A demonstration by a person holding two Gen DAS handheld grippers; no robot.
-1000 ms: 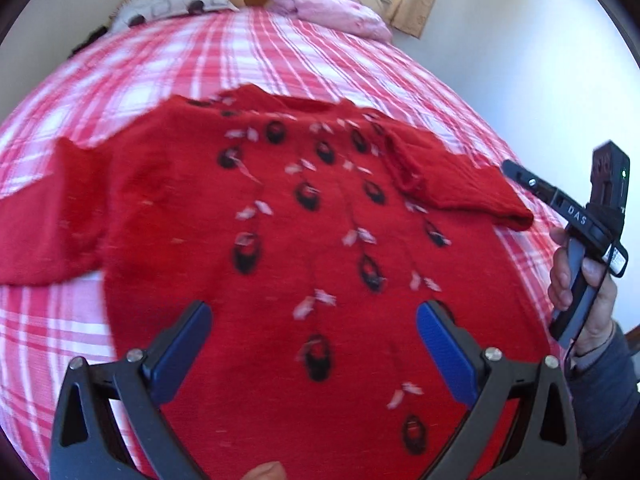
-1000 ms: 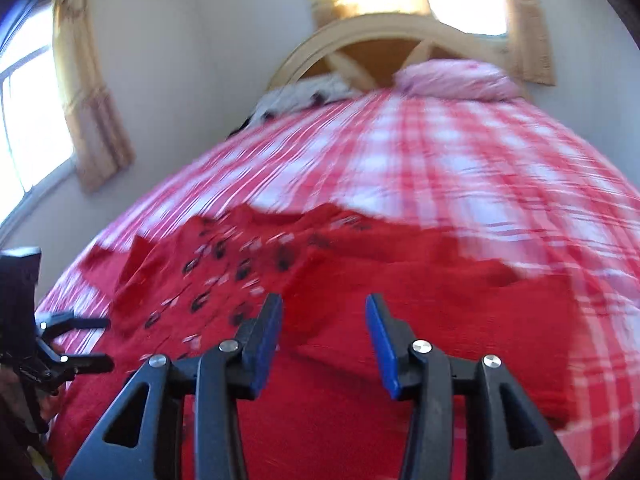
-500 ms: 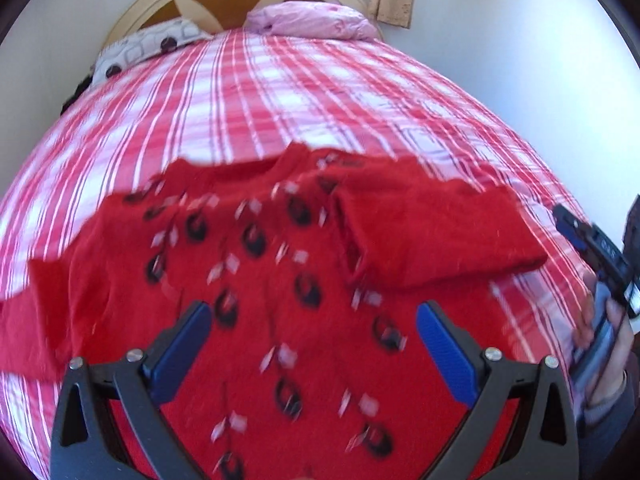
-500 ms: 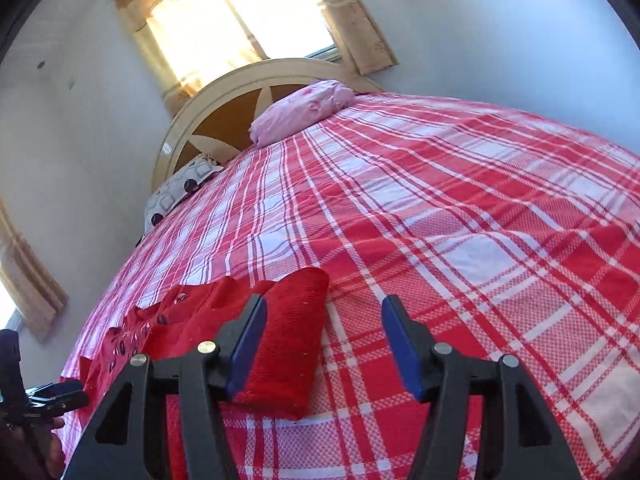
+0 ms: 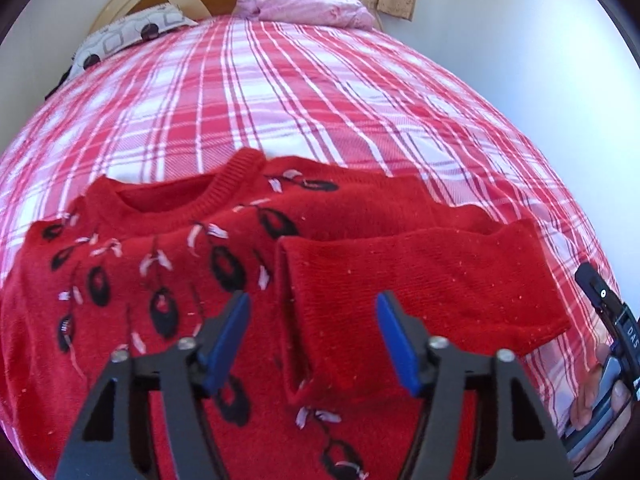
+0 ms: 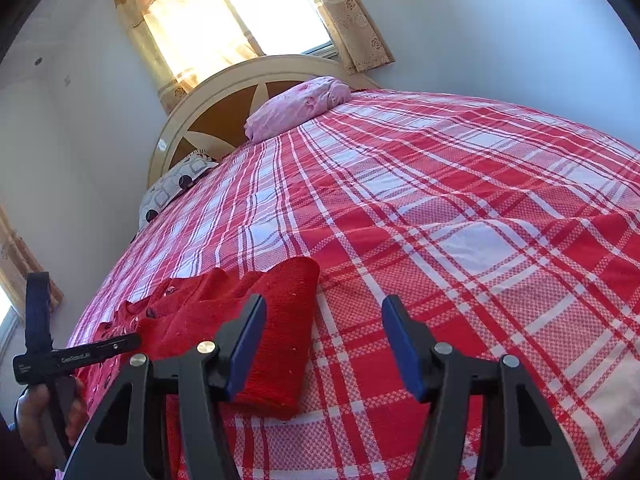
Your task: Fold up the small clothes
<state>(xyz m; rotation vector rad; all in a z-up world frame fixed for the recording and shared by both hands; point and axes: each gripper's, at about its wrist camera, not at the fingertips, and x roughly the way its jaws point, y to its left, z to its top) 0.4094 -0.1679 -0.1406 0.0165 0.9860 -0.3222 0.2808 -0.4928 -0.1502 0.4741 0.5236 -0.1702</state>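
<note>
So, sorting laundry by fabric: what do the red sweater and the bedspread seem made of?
Red sweater: apparently a fuzzy matte knit, wool or acrylic; ribbed collar and lint specks show. Checked bedspread: looks like flat woven cotton, with a fine checkered weave visible.

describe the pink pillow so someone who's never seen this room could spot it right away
Start at the rounded cream and wood headboard under the curtained window. Two pillows lean at its foot, at the top of the red plaid bedspread. The pink pillow is the plain, crumpled one; its neighbour is white with dark circles.
</note>
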